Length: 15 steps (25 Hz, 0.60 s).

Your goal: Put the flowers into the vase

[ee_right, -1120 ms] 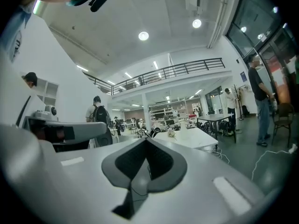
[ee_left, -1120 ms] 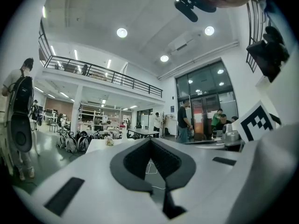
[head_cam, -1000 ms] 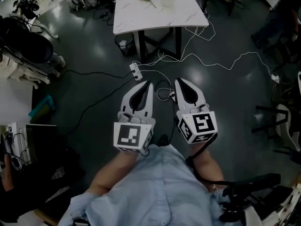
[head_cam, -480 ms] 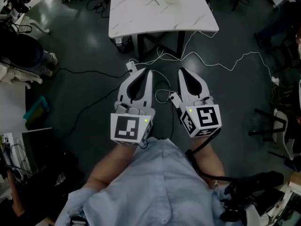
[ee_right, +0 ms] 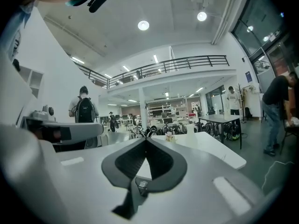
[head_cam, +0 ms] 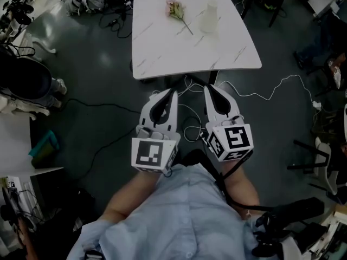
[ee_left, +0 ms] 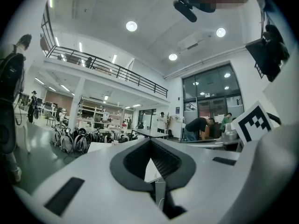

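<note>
A pink flower with a long stem (head_cam: 177,11) lies on the white marble table (head_cam: 162,53), and a pale vase (head_cam: 209,17) stands just right of it. Both grippers are held side by side, level, short of the table's near edge and well away from the flower. My left gripper (head_cam: 173,93) is shut with nothing in it, and so is my right gripper (head_cam: 208,88). In the right gripper view the flower (ee_right: 170,136) and the vase (ee_right: 190,129) show far off beyond the shut tips (ee_right: 145,140). The left gripper view shows its jaws (ee_left: 150,143) meeting, with the table (ee_left: 100,146) ahead.
White cables (head_cam: 265,85) trail over the dark floor under and to the right of the table. Backpacks (head_cam: 89,0) lie at the back left, a dark chair (head_cam: 24,83) stands at the left, and black stands (head_cam: 317,156) at the right. People stand in the hall far off.
Both grippers have moved forward together across the floor, and the table now lies much nearer, with its front edge just ahead of the fingertips. Both jaws stayed shut.
</note>
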### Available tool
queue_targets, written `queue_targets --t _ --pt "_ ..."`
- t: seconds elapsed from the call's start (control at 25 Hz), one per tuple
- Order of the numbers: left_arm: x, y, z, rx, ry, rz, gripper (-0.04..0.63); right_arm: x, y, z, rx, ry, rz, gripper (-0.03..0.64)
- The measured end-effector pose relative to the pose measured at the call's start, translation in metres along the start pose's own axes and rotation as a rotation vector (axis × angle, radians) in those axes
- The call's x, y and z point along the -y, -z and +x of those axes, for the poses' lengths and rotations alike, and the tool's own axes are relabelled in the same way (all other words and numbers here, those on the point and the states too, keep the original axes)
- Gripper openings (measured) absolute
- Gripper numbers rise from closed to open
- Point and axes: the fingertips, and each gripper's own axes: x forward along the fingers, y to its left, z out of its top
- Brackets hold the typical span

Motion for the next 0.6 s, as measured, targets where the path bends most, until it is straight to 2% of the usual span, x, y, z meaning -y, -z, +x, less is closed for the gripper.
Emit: queue_targets --t 0.28,0.6 --pt "-0.016 -0.002 0.045 0.010 0.032 -0.017 0.005 0.025 -0.020 0.039 0.001 0.026 -0.033 0.002" --pt "-0.038 0.004 0.117 -0.008 0.005 -0.002 0.005 0.077 -0.017 0.096 -0.005 0.023 -0.021 0.002"
